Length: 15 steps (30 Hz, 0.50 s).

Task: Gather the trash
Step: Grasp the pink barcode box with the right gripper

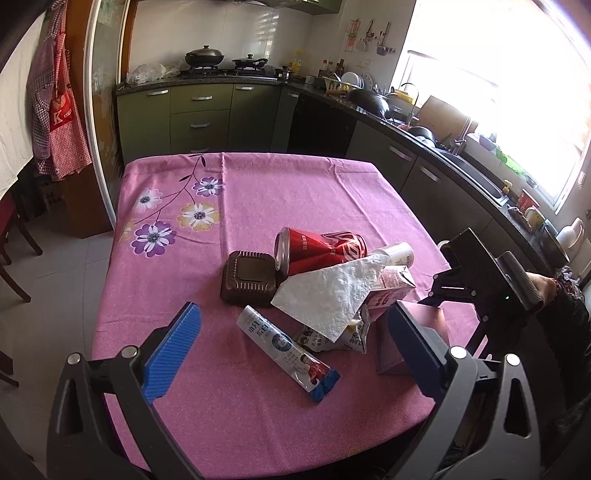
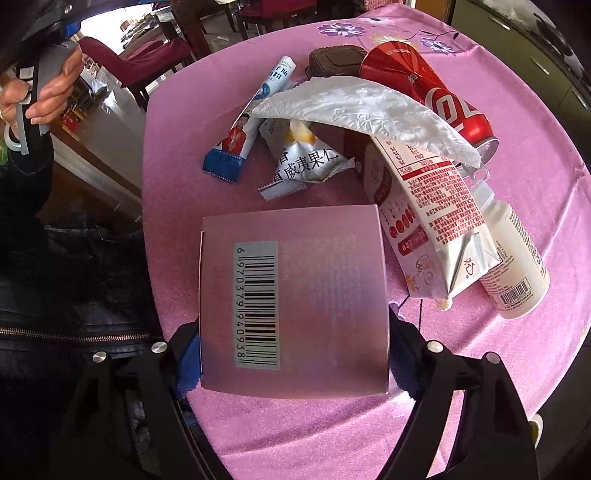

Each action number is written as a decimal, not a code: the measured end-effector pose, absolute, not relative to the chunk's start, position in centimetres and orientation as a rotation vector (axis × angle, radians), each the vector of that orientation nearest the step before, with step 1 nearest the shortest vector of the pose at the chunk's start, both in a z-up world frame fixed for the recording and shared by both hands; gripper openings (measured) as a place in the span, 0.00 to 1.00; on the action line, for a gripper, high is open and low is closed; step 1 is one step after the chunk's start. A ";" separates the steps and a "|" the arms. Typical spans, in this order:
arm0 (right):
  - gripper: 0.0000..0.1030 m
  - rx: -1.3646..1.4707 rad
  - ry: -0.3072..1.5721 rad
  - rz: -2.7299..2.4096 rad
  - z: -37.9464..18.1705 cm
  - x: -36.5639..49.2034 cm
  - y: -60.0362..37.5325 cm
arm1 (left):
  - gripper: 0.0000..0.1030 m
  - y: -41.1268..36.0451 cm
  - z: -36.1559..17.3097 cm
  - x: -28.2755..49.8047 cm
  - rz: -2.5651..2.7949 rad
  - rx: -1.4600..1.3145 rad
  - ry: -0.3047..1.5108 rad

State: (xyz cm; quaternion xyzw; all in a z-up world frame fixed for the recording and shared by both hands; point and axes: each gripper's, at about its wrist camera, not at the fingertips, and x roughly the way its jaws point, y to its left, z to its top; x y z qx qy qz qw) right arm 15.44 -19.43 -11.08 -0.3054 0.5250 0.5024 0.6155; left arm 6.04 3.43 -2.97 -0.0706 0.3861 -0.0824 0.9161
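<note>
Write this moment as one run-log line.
right gripper: straddles pink box, grip unclear | left gripper: open, empty | trash pile: on table

Green kitchen cabinets (image 1: 201, 110), dark countertop (image 1: 399, 118), white tiled wall (image 1: 236, 33), glaring window (image 1: 498, 81), grey floor tiles (image 1: 62, 266), hanging apron (image 1: 61, 110)

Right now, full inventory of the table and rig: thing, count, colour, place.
box: 1, pink with barcode, near table edge, between the right gripper's fingers
milk carton: 1, white and red, lying right of the box
bottle: 1, white, behind the carton
can: 1, red, on its side mid-table
tissue: 1, white, draped over can and carton
snack bag: 1, silver-white, torn open, under the tissue's edge
long wrapper: 1, white and blue, flat beside the bag
container: 1, dark brown, left of the can
tablecloth: 1, pink, flowered
left gripper: 1, blue pads, open, empty
right gripper: 1, blue pads, straddling the box; contact unclear
</note>
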 end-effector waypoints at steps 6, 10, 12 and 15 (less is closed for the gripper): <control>0.76 -0.650 1.197 1.135 -11.3 15.5 -20.3 | 0.93 3.4 -3.2 6.1 -0.167 -0.143 0.798; 0.76 -0.561 1.182 1.141 -9.8 15.0 -22.2 | 0.93 3.4 -3.3 6.1 -0.172 -0.139 0.798; 0.76 -0.498 1.163 1.131 -8.6 15.0 -23.9 | 0.93 3.4 -3.4 6.2 -0.174 -0.141 0.802; 0.76 -0.384 1.135 1.068 -6.7 15.8 -27.8 | 0.93 3.2 -3.6 6.4 -0.178 -0.143 0.809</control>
